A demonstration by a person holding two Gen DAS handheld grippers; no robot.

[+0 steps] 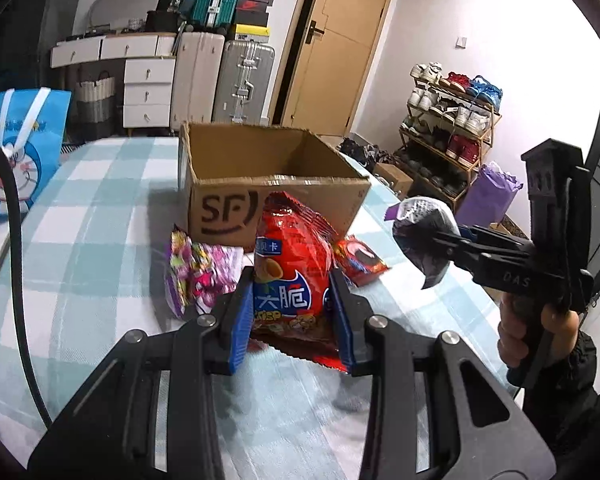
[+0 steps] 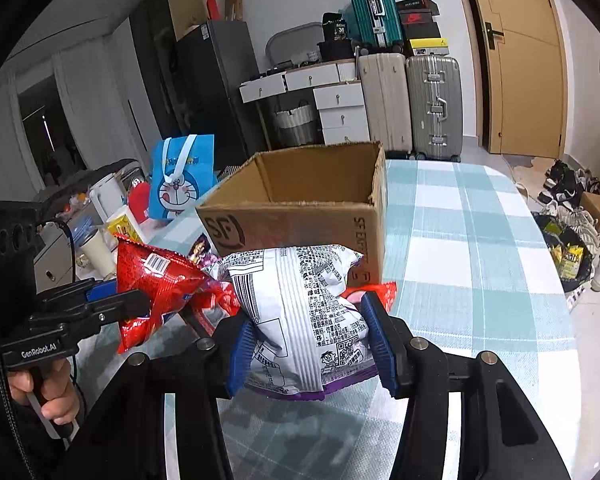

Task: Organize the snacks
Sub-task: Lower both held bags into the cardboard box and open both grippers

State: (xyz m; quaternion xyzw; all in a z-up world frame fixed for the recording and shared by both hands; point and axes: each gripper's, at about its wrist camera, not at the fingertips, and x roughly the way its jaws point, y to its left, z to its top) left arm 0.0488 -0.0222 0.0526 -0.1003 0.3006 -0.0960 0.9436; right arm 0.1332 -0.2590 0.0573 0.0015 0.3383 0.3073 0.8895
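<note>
Nearest the left wrist camera, the left gripper (image 1: 292,320) is clenched on a red chip bag (image 1: 294,276): its two blue pads (image 1: 240,320) press into the bag's lower sides, and the bag stands upright between them, lifted clear of the checked tablecloth (image 1: 100,248). From the right wrist view the same bag (image 2: 156,280) juts out of that gripper (image 2: 136,300), which a hand (image 2: 44,392) grips by the handle.

At the front of the right wrist view, the right gripper (image 2: 308,344) is grasping a white and purple snack bag (image 2: 300,312), printed side toward the lens. Its blue pads (image 2: 376,340) squeeze the bag's waist, so the jaws stand only partly closed around the puffy pack. The left view shows this gripper (image 1: 444,248) from the side with the bag (image 1: 424,240) bulging from its tip, held above the table's right edge by a hand (image 1: 540,336).

Just beyond the red bag, two packets lie on the cloth: a pink and purple one (image 1: 200,276) to the left and a small red one (image 1: 360,260) to the right.

Behind them sits an open cardboard box (image 1: 268,208) marked SF; what can be seen of its inside is bare.

Farther left stands a blue cartoon gift bag (image 1: 16,152).
</note>
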